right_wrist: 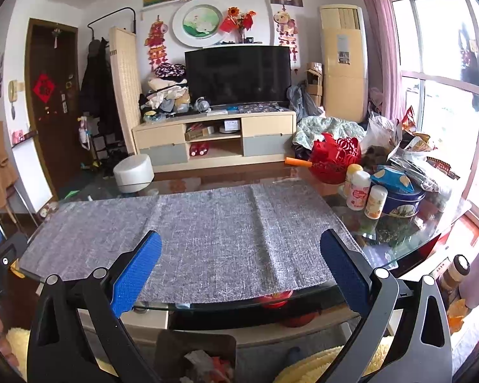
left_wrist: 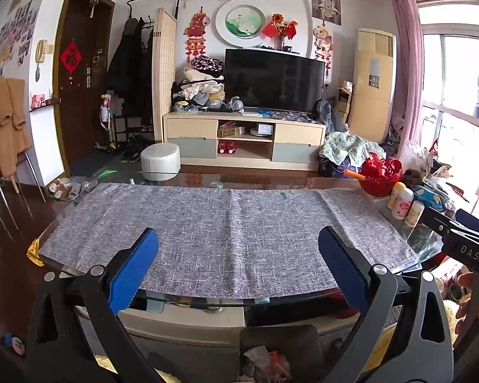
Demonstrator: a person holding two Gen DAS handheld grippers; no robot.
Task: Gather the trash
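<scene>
In the left wrist view, the left gripper (left_wrist: pixel 238 257) is hanging with its blue-padded fingers spread wide and released, holding nothing, above the near edge of the grey woven cloth (left_wrist: pixel 226 226) covering the glass tabletop (left_wrist: pixel 207 303). At bottom centre, crumpled trash (left_wrist: pixel 265 364) is lying in a dark bin (left_wrist: pixel 281 335) below the tabletop.

In the right wrist view, the right gripper (right_wrist: pixel 239 261) is likewise gaping released over the cloth; the trash is showing at bottom centre, and white bottles (right_wrist: pixel 362 196) are standing at right.

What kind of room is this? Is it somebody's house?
Most likely a living room in a home. There is a big TV on a low cabinet, coats on a rack beside the front door, and a glass table under a grey cloth.
</scene>
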